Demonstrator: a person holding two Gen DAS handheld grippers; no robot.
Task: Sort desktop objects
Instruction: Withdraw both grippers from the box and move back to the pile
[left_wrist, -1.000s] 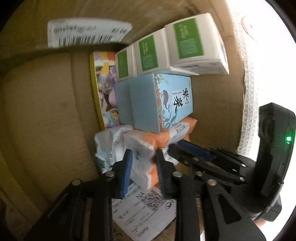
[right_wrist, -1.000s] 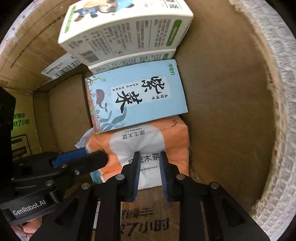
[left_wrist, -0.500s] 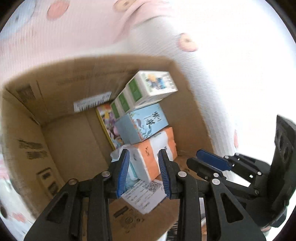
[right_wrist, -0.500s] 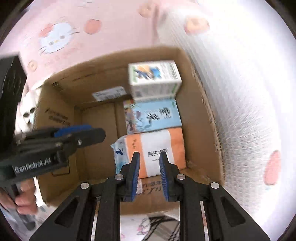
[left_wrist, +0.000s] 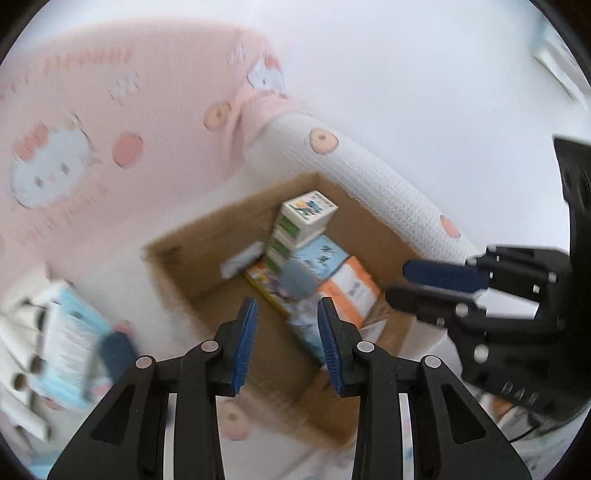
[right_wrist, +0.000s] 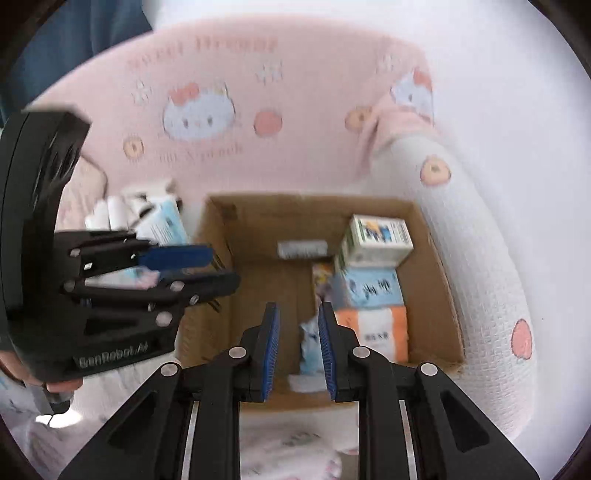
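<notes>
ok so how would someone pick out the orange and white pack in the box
Find the open brown cardboard box on the white and pink bedding. A row of packages runs along its right wall; the orange and white soft tissue pack is nearest the camera, below the pale blue carton. It is the only orange item.

Cardboard box left half free; stacked packages fill right.

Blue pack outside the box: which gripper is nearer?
Left. Left gripper hovers by the blue pack, beside the box; right gripper is over the box, farther off.
</notes>
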